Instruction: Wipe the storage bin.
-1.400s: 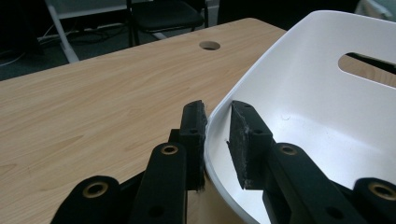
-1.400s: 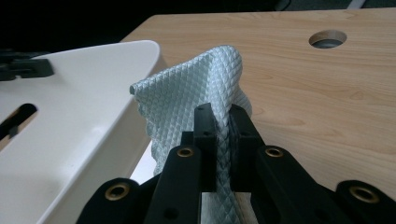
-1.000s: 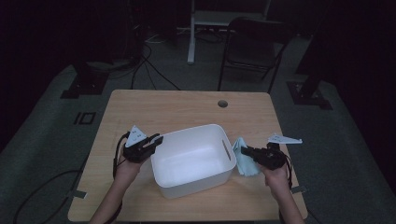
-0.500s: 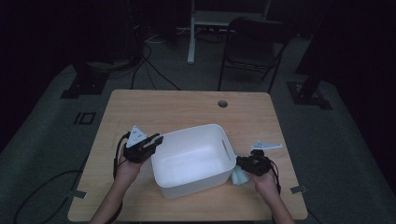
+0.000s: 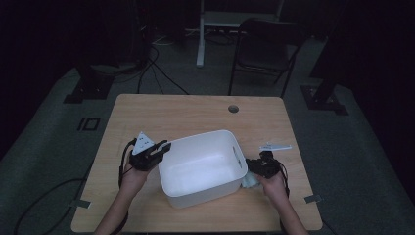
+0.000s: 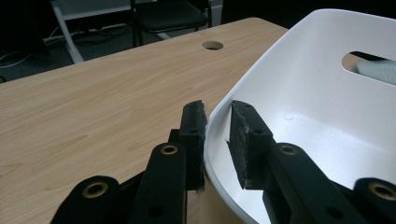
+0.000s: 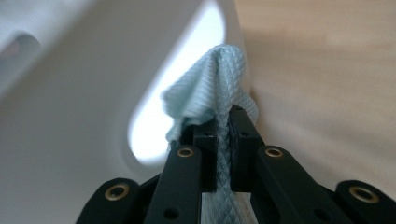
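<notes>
While the left gripper [image 5: 159, 149] straddles the near rim of a white plastic tub [image 5: 203, 169] on the pale wooden table [image 5: 195, 112], one jaw inside and one outside, the right gripper [image 7: 223, 122] holds its jaws clamped on a light blue waffle-weave cloth [image 7: 212, 81] pressed against the tub's handle slot.

A tub [image 5: 203, 166] sits on the near half of the table [image 5: 195, 112], with the table's cable hole [image 5: 233, 108] behind it toward the far edge. The left gripper [image 5: 161, 148] is at the tub's left wall, one jaw outside the rim and one inside. The right gripper [image 5: 252, 166] lies against the tub's right wall by the handle slot [image 7: 173, 93], with a cloth [image 7: 210, 88] between its jaws touching that wall; a chair [image 5: 266, 44] stands beyond the table.
</notes>
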The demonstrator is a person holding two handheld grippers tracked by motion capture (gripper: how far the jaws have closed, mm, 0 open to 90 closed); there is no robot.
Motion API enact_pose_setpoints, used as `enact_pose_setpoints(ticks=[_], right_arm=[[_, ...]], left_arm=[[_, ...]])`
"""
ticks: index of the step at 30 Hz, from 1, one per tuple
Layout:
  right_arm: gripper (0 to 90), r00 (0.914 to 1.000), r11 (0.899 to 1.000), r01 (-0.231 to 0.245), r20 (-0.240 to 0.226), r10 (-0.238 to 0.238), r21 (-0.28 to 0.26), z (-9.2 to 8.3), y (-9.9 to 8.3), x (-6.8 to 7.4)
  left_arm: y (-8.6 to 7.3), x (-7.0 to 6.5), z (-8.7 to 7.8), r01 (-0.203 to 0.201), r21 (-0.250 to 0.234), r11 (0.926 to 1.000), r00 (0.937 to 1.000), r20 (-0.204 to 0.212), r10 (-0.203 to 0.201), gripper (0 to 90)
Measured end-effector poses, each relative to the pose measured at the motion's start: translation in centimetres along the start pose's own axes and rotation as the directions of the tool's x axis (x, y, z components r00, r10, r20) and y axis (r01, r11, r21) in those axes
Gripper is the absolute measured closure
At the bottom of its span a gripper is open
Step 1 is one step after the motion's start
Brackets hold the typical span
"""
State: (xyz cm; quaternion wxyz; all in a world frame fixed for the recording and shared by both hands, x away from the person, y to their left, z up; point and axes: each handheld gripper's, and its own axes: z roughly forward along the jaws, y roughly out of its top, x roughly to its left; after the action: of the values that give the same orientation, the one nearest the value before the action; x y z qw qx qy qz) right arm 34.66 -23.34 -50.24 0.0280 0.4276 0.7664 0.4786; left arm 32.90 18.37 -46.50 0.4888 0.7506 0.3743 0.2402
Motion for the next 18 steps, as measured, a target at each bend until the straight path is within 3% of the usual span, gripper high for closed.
enact_pose_setpoints(ticks=[2, 9, 11, 14, 18], right_arm=[[84.4, 0.9994, 1.000, 0.027, 0.023, -0.027, 0.011, 0.2, 0.4, 0.2], [84.4, 0.9993, 0.997, -0.027, 0.029, 0.025, 0.072, 2.5, -0.6, -1.2], [84.3, 0.9994, 0.997, -0.031, 0.015, 0.030, 0.071, 2.5, -0.3, -1.5], [84.3, 0.9995, 0.999, -0.029, -0.013, 0.029, 0.020, 1.9, 0.9, -1.4], [84.5, 0.9998, 0.999, -0.021, 0.003, 0.021, 0.046, 2.6, 1.5, -1.5]], left_arm=[[0.0, 0.0, 0.0, 0.004, -0.001, 1.0000, 1.0000, -0.004, -0.004, 75.4], [-0.1, 0.1, 0.0, 0.011, -0.007, 0.9999, 0.9999, 0.001, -0.011, 75.4], [-0.1, 0.1, 0.0, 0.007, -0.007, 1.0000, 1.0000, 0.000, -0.007, 75.4], [0.0, 0.1, 0.0, 0.006, -0.006, 1.0000, 1.0000, 0.004, -0.006, 75.4], [-0.1, 0.1, 0.1, 0.015, -0.010, 0.9998, 0.9999, -0.002, -0.015, 75.4]])
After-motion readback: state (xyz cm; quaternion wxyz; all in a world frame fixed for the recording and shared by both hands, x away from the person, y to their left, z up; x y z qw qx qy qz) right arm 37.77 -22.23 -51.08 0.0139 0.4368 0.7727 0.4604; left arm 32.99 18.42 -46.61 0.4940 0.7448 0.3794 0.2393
